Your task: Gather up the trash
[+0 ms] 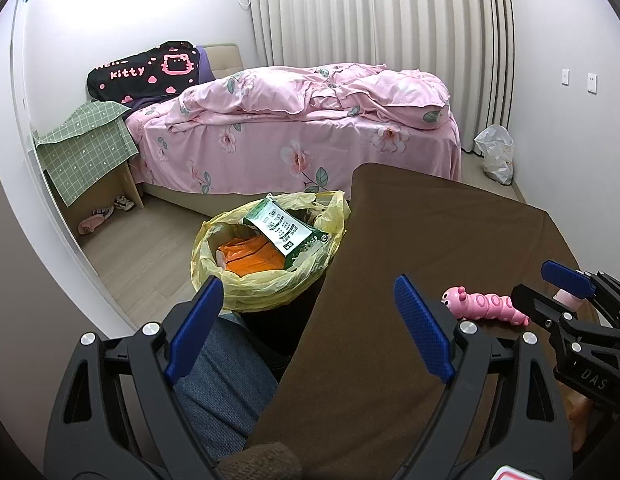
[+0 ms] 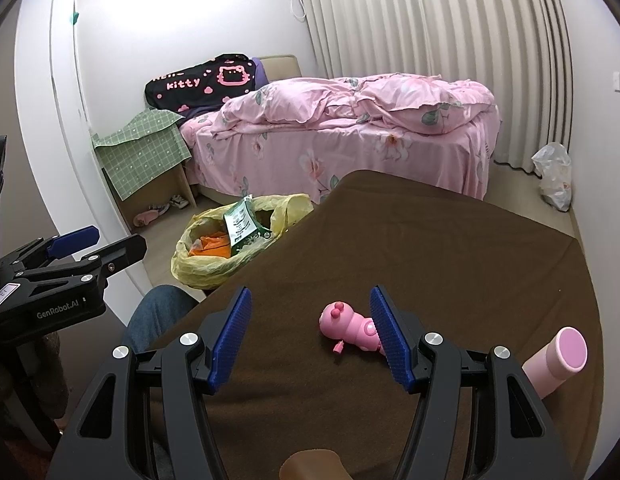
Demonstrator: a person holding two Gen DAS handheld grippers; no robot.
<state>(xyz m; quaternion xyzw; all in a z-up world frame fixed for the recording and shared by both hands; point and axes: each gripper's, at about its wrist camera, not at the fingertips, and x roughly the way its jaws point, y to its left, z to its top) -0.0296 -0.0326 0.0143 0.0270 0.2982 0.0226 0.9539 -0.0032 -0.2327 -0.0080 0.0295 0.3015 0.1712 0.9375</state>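
A bin lined with a yellow plastic bag (image 1: 266,284) stands on the floor left of the brown-covered table (image 1: 430,232). In it lie a green and white packet (image 1: 286,230) and an orange wrapper (image 1: 250,258). It also shows in the right wrist view (image 2: 214,264). My left gripper (image 1: 310,328) is open and empty over the table's left edge, near the bin. My right gripper (image 2: 310,336) is open and empty above the table (image 2: 450,248), with a pink caterpillar toy (image 2: 348,326) beside its right finger. The right gripper also shows in the left wrist view (image 1: 550,284).
A pink cylinder (image 2: 558,358) lies on the table at the right. The toy shows in the left wrist view (image 1: 486,306). A bed with pink bedding (image 1: 302,124), a green-covered bedside table (image 1: 90,140), shoes (image 1: 102,214) and a white plastic bag (image 1: 496,154) stand beyond. My knee (image 1: 222,384) is under the table's edge.
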